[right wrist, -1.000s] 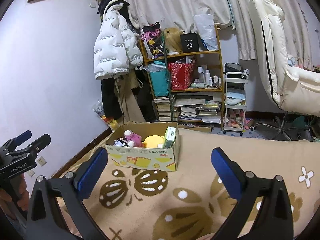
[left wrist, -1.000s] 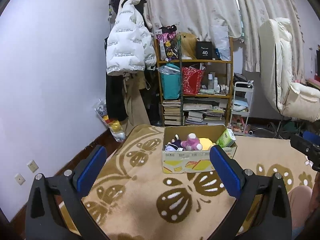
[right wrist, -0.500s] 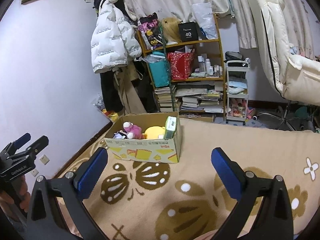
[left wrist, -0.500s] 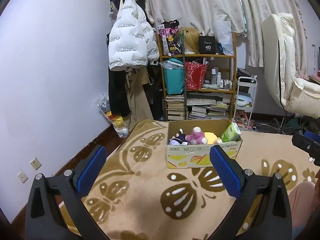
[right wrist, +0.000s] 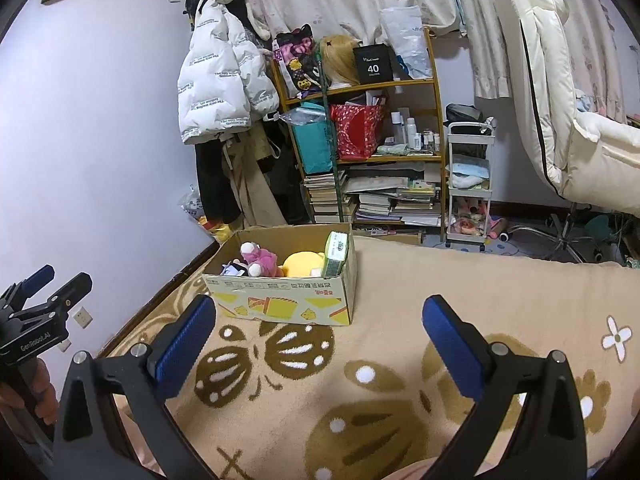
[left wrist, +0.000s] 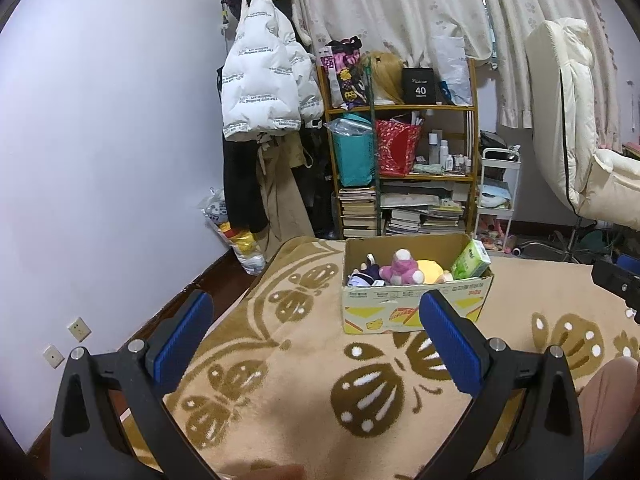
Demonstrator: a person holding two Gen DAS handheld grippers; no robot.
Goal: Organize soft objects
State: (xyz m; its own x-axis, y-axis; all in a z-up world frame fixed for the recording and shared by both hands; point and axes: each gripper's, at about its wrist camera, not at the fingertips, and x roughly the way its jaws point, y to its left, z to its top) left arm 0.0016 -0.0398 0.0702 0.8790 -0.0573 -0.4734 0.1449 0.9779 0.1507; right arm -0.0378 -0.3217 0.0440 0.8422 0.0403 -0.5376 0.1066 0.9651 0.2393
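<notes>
A cardboard box (left wrist: 416, 310) (right wrist: 280, 300) stands on the beige patterned blanket (left wrist: 304, 412). Inside it lie a pink plush (left wrist: 400, 268) (right wrist: 262, 260), a yellow plush (left wrist: 432, 270) (right wrist: 302, 262), a dark doll (left wrist: 366, 274) and a green tissue pack (left wrist: 470, 258) (right wrist: 335, 252). My left gripper (left wrist: 316, 340) is open and empty, above the blanket short of the box. My right gripper (right wrist: 316, 340) is open and empty, nearer than the box and to its right. The left gripper also shows at the left edge of the right wrist view (right wrist: 36, 312).
A cluttered wooden shelf (left wrist: 404, 168) with books and bags stands behind the box. A white jacket (left wrist: 264, 80) hangs on the wall. A white cart (right wrist: 468, 184) and a cream chair (right wrist: 560, 100) stand at the right. The bed edge drops to the floor at the left.
Both views have shifted a little: the box sits slightly further right in the left wrist view and slightly lower in the right wrist view. Both grippers stay open.
</notes>
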